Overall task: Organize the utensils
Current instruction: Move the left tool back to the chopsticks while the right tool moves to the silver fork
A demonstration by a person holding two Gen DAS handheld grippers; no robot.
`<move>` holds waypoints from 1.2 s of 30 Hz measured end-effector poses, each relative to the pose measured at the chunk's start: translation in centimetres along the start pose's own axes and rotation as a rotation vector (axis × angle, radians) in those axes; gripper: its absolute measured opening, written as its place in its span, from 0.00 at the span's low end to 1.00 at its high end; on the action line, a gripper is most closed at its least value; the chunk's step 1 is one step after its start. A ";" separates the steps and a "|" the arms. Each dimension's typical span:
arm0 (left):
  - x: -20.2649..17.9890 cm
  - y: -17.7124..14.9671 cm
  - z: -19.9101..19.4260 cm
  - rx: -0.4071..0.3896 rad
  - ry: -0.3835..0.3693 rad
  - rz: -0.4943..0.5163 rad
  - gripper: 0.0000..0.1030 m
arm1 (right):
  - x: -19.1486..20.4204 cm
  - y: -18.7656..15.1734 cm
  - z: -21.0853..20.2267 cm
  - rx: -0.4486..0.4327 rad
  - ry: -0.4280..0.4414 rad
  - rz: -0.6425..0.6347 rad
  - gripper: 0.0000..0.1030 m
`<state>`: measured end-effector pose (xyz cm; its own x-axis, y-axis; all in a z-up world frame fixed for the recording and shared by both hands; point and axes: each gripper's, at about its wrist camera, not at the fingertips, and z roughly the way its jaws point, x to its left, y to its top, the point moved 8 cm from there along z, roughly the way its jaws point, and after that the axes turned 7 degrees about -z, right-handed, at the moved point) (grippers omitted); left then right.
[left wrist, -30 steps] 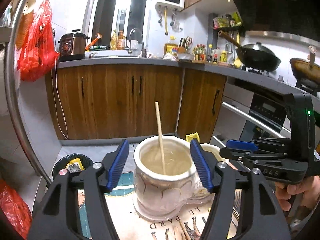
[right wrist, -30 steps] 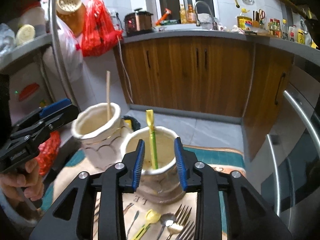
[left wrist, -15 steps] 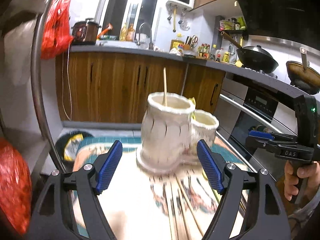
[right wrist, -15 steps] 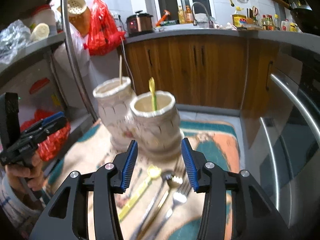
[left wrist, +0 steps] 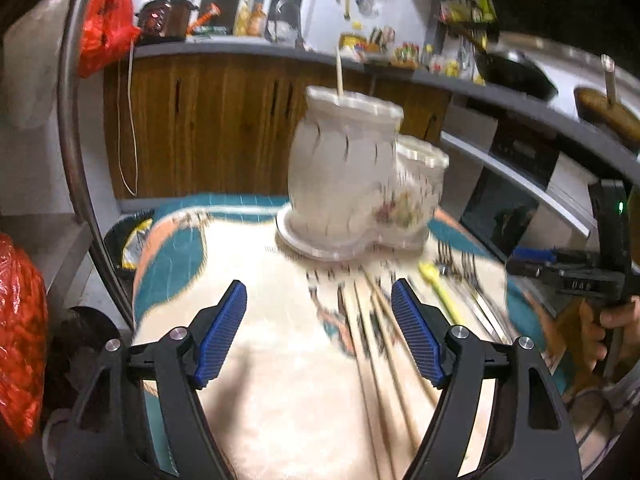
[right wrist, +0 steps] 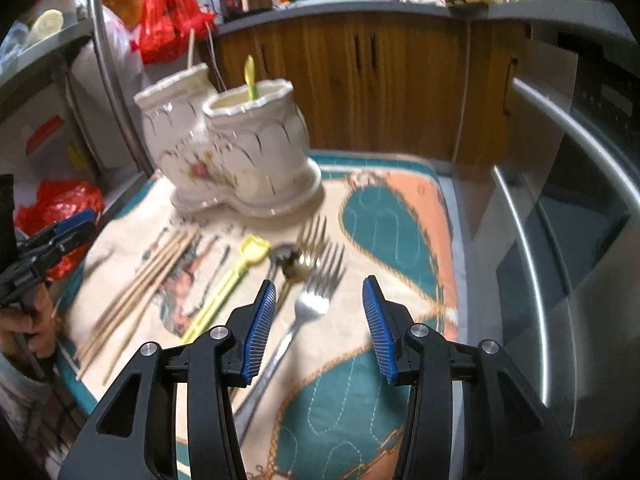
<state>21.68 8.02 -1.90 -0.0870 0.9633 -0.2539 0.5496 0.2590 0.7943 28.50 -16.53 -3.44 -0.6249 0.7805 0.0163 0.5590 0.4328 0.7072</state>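
On the patterned cloth (right wrist: 384,216), at upper left of the right wrist view, stands a white double-pot holder (right wrist: 232,148). A single chopstick (right wrist: 191,50) sticks up out of its left pot and a yellow-green utensil (right wrist: 249,76) out of its right pot. Below the holder, loose utensils lie in a row on the cloth: a bundle of chopsticks (right wrist: 140,292) at left, then a yellow spoon (right wrist: 224,284), a dark spoon (right wrist: 288,260), and forks (right wrist: 316,268) at centre.

At the bottom centre of that view the right gripper (right wrist: 318,320) has its jaws spread, nothing between the pads; one fork's handle runs beneath its left finger, and contact cannot be judged. At the left edge the left gripper (right wrist: 52,240) shows, held in a hand (right wrist: 24,328).

In the left wrist view, which is blurred, the holder (left wrist: 352,184) sits at upper centre and the chopsticks (left wrist: 380,340) run down the cloth (left wrist: 280,360) toward the lower right. The left gripper (left wrist: 320,332) at bottom centre is apart and closing slightly, empty; the chopsticks lie just by its right finger. The right gripper (left wrist: 560,268) appears at the right edge in a hand (left wrist: 604,332).
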 end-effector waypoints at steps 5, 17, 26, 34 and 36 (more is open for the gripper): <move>0.1 -0.9 0.3 0.039 0.010 0.028 0.68 | 0.3 -1.7 1.6 0.063 0.002 -0.004 0.46; -0.9 -3.1 1.3 0.159 -0.035 0.082 0.57 | 1.5 -2.7 3.1 0.154 -0.009 -0.070 0.30; -1.5 -4.4 2.4 0.212 -0.001 0.130 0.42 | 1.0 -3.0 2.5 0.230 0.010 -0.135 0.16; -1.6 -5.2 3.2 0.248 0.038 0.156 0.37 | 1.0 -3.0 2.6 0.251 0.005 -0.144 0.15; -1.7 -5.3 3.1 0.249 0.032 0.151 0.26 | 1.1 -3.0 2.6 0.258 0.002 -0.146 0.15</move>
<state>21.48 4.81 -7.34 -0.0126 0.9924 -0.1227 0.7448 0.0912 0.6610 27.54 -15.75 -7.34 -0.7100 0.7006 -0.0709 0.5827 0.6411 0.4994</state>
